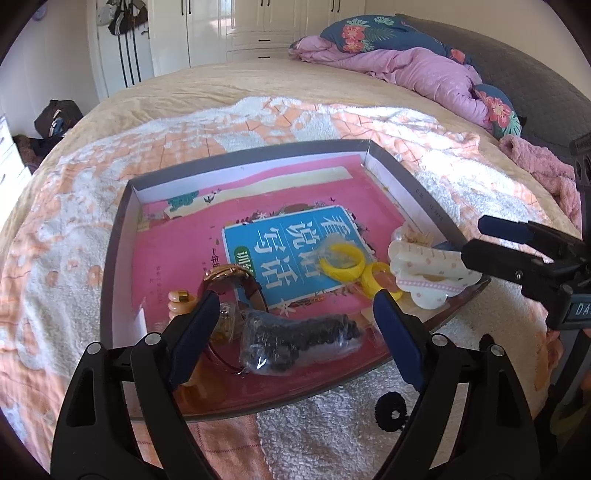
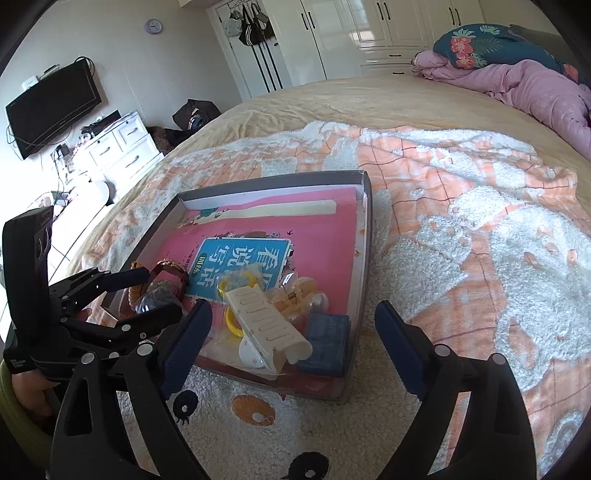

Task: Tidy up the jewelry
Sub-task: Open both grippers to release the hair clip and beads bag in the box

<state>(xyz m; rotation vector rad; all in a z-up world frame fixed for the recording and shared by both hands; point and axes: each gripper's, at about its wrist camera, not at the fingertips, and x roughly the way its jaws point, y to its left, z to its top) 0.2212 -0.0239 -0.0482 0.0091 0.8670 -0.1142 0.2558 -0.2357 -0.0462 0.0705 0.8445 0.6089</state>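
Both tongs, left and right, gaped empty over blanket on bed; wardrobe behind. Tray of trinkets at twelve o'clock.

Only readable stuff was on the pink book lying in the tray: its blue label had big white Chinese characters, 看 说 写 话, seen upside down. The right gripper showed "DA" on its body, rest cut off. Tiny print on the tray's rim was too small to read.
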